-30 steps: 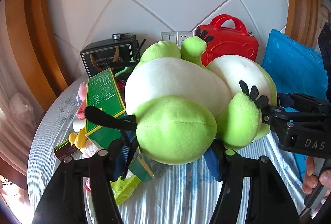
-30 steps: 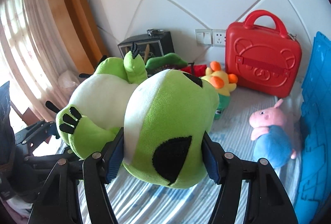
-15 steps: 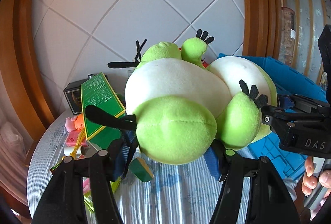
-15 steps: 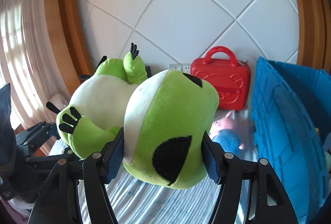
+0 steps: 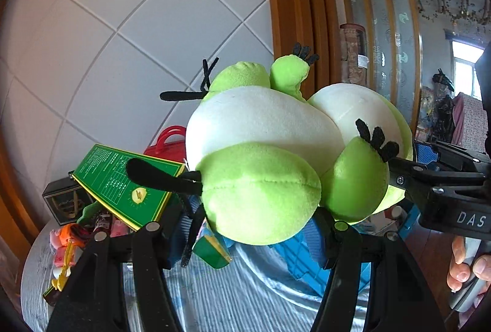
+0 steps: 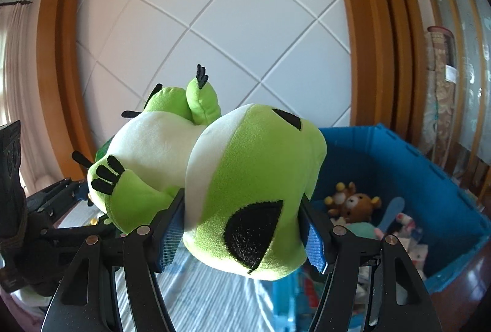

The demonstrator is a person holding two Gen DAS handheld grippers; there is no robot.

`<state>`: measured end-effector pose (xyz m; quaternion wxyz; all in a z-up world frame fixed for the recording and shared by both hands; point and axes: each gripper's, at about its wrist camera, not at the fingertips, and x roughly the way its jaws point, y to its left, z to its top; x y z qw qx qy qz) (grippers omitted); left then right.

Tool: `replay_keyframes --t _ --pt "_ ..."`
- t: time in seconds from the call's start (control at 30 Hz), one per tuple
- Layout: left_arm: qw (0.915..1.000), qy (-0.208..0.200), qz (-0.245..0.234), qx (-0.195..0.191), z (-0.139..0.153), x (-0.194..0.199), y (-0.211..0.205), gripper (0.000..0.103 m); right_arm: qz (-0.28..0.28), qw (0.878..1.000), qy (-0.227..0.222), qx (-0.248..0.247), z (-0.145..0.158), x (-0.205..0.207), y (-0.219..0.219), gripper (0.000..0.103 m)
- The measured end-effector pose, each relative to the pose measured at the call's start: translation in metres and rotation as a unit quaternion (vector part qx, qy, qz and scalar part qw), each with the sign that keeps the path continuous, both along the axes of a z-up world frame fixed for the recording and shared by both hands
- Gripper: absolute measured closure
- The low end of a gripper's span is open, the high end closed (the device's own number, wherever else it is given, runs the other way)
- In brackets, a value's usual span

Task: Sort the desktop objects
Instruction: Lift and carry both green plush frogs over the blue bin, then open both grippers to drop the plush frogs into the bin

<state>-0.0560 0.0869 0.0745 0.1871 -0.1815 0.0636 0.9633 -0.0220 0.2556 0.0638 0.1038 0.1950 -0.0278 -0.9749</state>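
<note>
Green-and-white plush frog toy [image 6: 245, 178] is carried clear of the striped table [image 6: 214, 301], clamped at both ends: head squeezed btwn pads of right hand-held gripper [image 6: 242, 235], rear end by left hand-held gripper [image 5: 245, 227]. Two grips are probably used bc it's bulky and floppy. Blue plastic crate [image 6: 429, 178], w/ small soft toys inside, sits ahead-right of right hand-held gripper, the likely drop spot.

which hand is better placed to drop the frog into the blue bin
Right. The right gripper clamps the frog plush by its head, with the open blue bin just beyond on its right. The left gripper holds the frog's leg end, over the table.
</note>
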Motion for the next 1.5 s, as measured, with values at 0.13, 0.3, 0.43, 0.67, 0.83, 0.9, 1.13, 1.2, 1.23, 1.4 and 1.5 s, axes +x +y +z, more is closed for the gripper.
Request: replay_keyframes --t 0.13,0.3,0.43,0.67,0.83,0.9,1.13,1.2,1.23,1.4,1.5 --pt "0.9997 0.005 -0.022 -0.007 0.005 -0.006 0.073 0.041 -0.028 1.0 0.005 -0.002 0.004 0.008 0.067 0.036" --pt "0.9991 -0.006 -0.038 -0.015 0.001 -0.021 0.168 0.04 -0.047 0.999 -0.001 -0.01 0.002 0.004 0.159 0.036" --pt "0.9985 -0.019 -0.041 -0.031 -0.008 -0.036 0.235 0.041 -0.058 0.998 -0.015 -0.014 -0.007 -0.009 0.222 0.036" --pt "0.9951 -0.053 -0.055 -0.063 -0.031 -0.053 0.308 0.04 -0.073 0.996 -0.043 -0.037 -0.03 -0.025 0.302 0.036" --pt "0.9932 -0.072 -0.052 -0.075 -0.047 -0.058 0.325 0.04 -0.071 0.994 -0.062 -0.048 -0.048 -0.034 0.329 0.036" --pt "0.9924 -0.086 -0.047 -0.074 -0.053 -0.061 0.324 0.041 -0.067 0.994 -0.07 -0.051 -0.055 -0.04 0.331 0.036" --pt "0.989 -0.111 -0.025 -0.095 -0.067 -0.065 0.32 0.035 -0.063 0.993 -0.085 -0.051 -0.062 -0.052 0.326 0.036" --pt "0.988 -0.106 -0.013 -0.112 -0.069 -0.061 0.322 0.035 -0.065 0.993 -0.087 -0.052 -0.063 -0.053 0.324 0.036" --pt "0.9878 -0.102 -0.007 -0.117 -0.07 -0.059 0.322 0.035 -0.062 0.993 -0.087 -0.055 -0.063 -0.054 0.324 0.036" --pt "0.9897 -0.1 0.003 -0.102 -0.067 -0.045 0.304 0.032 -0.068 0.993 -0.081 -0.052 -0.055 -0.05 0.321 0.011" --pt "0.9919 -0.091 0.014 -0.088 -0.062 -0.034 0.291 0.032 -0.07 0.993 -0.074 -0.052 -0.049 -0.043 0.317 0.0"
